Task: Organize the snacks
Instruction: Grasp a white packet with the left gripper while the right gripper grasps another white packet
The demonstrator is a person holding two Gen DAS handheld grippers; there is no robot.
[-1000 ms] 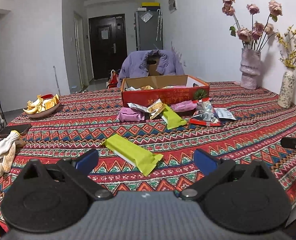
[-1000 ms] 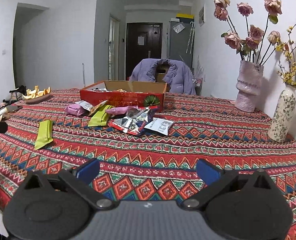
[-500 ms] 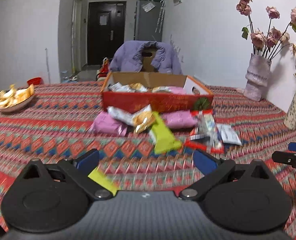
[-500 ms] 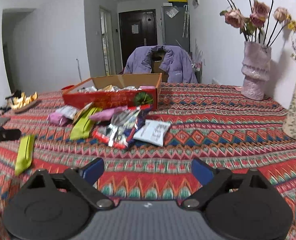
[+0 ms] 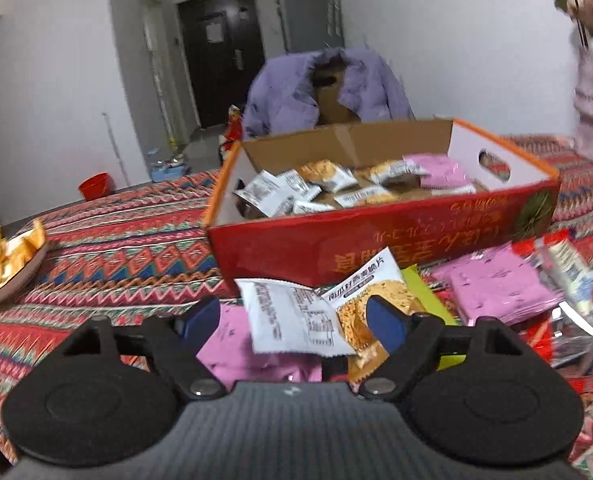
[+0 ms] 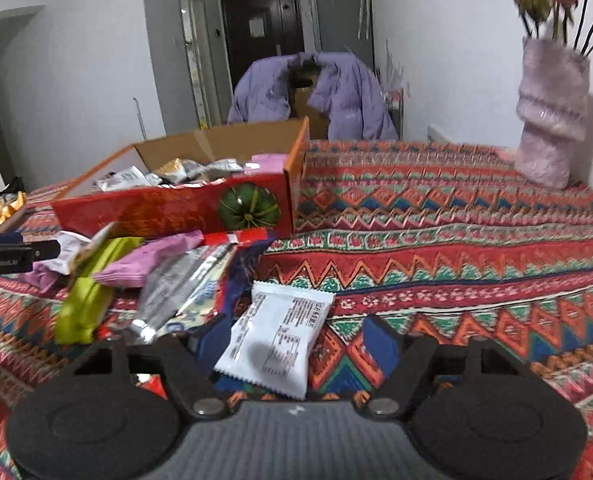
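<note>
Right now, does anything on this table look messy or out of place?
Yes. Loose snack packets lie piled on the tablecloth in front of the red box, overlapping at odd angles, rather than inside it.

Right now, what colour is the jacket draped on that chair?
Purple jacket; the right wrist view shows it best.

Right gripper (image 6: pixel 296 342) jaws apart, white snack packet (image 6: pixel 276 344) between fingers; red box (image 6: pixel 176 208) beyond snack pile

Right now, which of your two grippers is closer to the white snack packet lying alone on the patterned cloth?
Right. The right gripper has its open jaws on either side of the white snack packet. The left gripper sits far off by the snack pile near the red cardboard box.
</note>
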